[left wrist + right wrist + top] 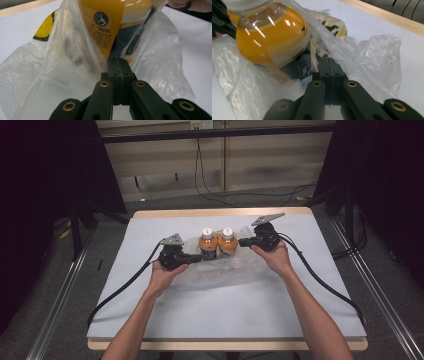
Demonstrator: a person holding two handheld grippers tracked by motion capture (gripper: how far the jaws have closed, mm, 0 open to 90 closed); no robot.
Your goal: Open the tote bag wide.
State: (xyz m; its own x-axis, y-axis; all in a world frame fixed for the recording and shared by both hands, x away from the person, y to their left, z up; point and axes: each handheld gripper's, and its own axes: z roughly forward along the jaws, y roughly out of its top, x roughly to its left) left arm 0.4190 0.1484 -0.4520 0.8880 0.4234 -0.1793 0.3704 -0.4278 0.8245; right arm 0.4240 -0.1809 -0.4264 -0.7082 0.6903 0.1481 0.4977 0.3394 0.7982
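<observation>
My left gripper (196, 257) at 9 o'clock and right gripper (243, 241) at 3 each pinch the thin, slippery plastic bag (225, 270) mid-table around two heavy, likely tippy juice bottles (218, 241); best gripped at bunched film edges.

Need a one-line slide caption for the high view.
Left gripper and right gripper pinch a clear plastic bag holding two orange bottles on a white table.

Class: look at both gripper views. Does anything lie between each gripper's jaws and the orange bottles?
Yes. A clear plastic bag wraps the two orange bottles. The left gripper and right gripper are each shut on bag film, which separates their jaws from the bottles.
</observation>
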